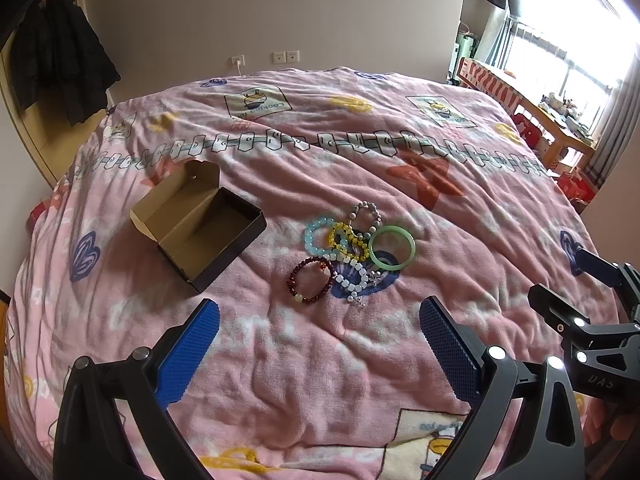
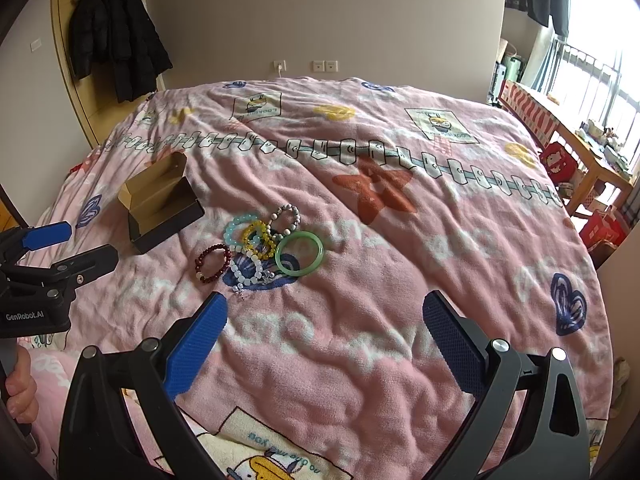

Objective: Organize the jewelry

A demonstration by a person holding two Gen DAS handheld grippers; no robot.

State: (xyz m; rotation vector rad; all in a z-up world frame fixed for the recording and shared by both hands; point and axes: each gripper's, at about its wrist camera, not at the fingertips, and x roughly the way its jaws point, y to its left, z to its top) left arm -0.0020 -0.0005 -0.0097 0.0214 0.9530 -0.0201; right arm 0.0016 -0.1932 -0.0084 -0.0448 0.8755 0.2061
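Observation:
Several bracelets lie in a loose pile on the pink blanket: a green bangle, a dark red bead bracelet, a white bead bracelet, a yellow one, a light blue one and a grey one. An open, empty cardboard box sits left of them. My left gripper is open and empty, short of the pile. My right gripper is open and empty, nearer than the bangle.
The pink patterned blanket covers the whole bed. Dark coats hang on the wall at far left. A wooden table with clutter stands by the window at right. Each gripper shows in the other's view: right, left.

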